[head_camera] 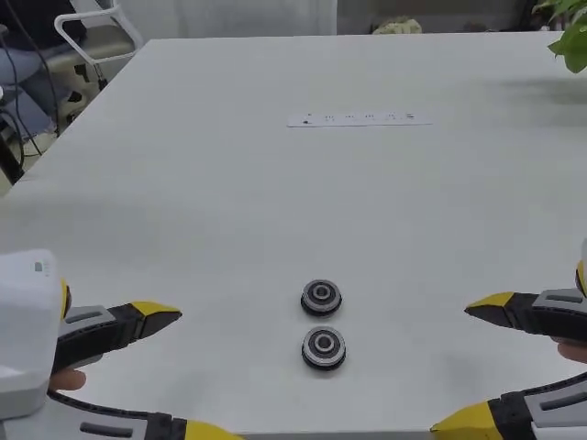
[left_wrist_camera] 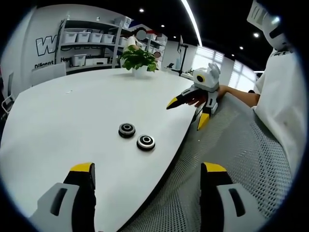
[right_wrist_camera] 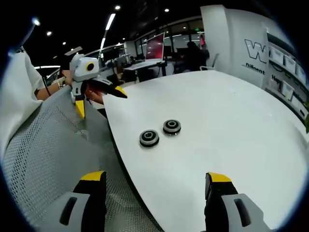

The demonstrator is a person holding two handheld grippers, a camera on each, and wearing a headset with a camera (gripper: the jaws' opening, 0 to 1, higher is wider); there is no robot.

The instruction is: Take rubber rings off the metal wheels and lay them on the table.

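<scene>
both rings on, both tools wide

head view: two small round metal wheels sit on the white desk (head_camera: 275, 183), one just behind the other, apart by a thin gap: the far wheel (head_camera: 321, 298) and the near wheel (head_camera: 324, 348), which lies close to the desk's front edge. each wears its black rubber ring (head_camera: 305, 349). the left hand-held gripper (head_camera: 194, 374) and the right hand-held gripper (head_camera: 451, 368) flank them, well apart from both, jaws spread wide and holding nothing.

left gripper view: its yellow-tipped jaws stand wide; the wheels lie ahead, the near one by the curved edge.

right gripper view: same spread, same pair seen from the other side.

likely trouble: the wheels are light and round, so a pinch on a ring with no hold on the metal may drag or flip the wheel, knock its neighbour, or push the near wheel off the edge. a tight ring may also snap free and skitter away.
</scene>
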